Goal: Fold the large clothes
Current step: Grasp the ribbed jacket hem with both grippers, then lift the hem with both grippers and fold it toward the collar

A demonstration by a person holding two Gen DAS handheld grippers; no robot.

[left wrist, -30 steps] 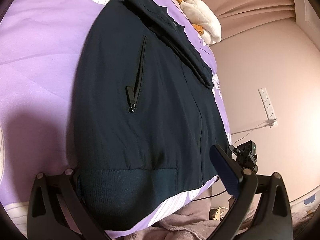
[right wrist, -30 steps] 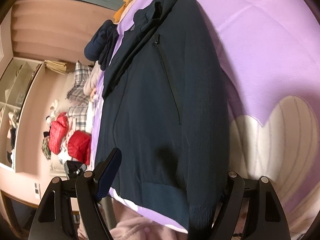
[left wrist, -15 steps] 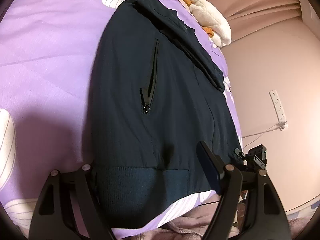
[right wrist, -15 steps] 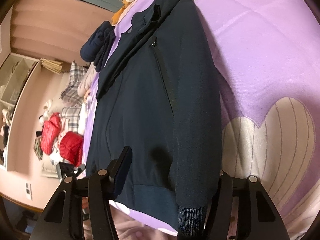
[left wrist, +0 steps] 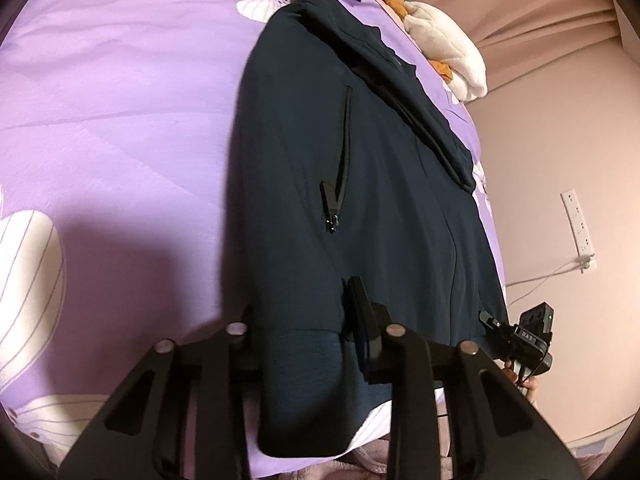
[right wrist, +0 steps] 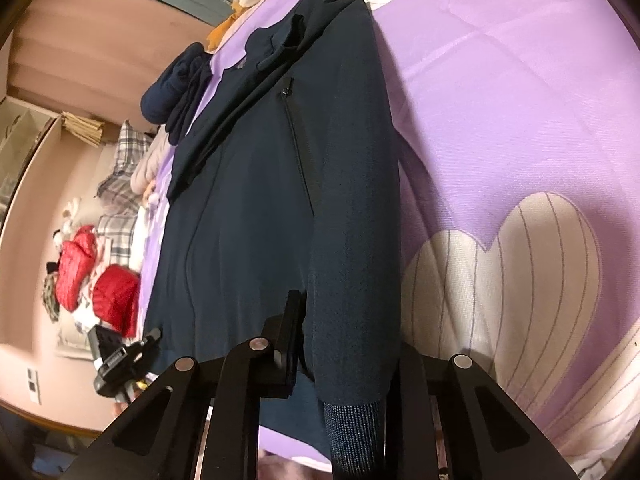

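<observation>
- On a bed spread with a lilac cover [left wrist: 120, 128] printed with large white flowers, both tools have gone from standing wide a second ago to pinching in on the near hem of a dark navy zip-front jacket of soft knit-like cloth [left wrist: 380, 184].
- Left tool [left wrist: 298, 344]: its jaws are closing, with the ribbed waistband corner [left wrist: 304, 360] between them; the fingers [left wrist: 360, 320] now bracket the cloth closely where earlier they straddled most of the band.
- Right tool [right wrist: 346, 354]: its jaws are closing too, around the folded-in sleeve [right wrist: 356, 240] and the body edge under it, just above the ribbed cuff [right wrist: 352, 424] that hangs past the mattress edge.
- Neither hand has travelled much; the change is in the jaws alone.
- Reading: the hem is being secured at both corners, which suits a lengthwise fold carrying the bottom up toward the collar. That lift has not begun.
- The jacket lies flat, front up, along the bed's edge nearest the pink wall [left wrist: 560, 140], collar far from the cameras, hem near. A black zip pocket [left wrist: 340, 168] runs down each front panel, and both sleeves appear already folded in.
- Beyond the collar sit a cream and orange plush toy [left wrist: 448, 52] and other dark clothing [right wrist: 176, 88].
</observation>
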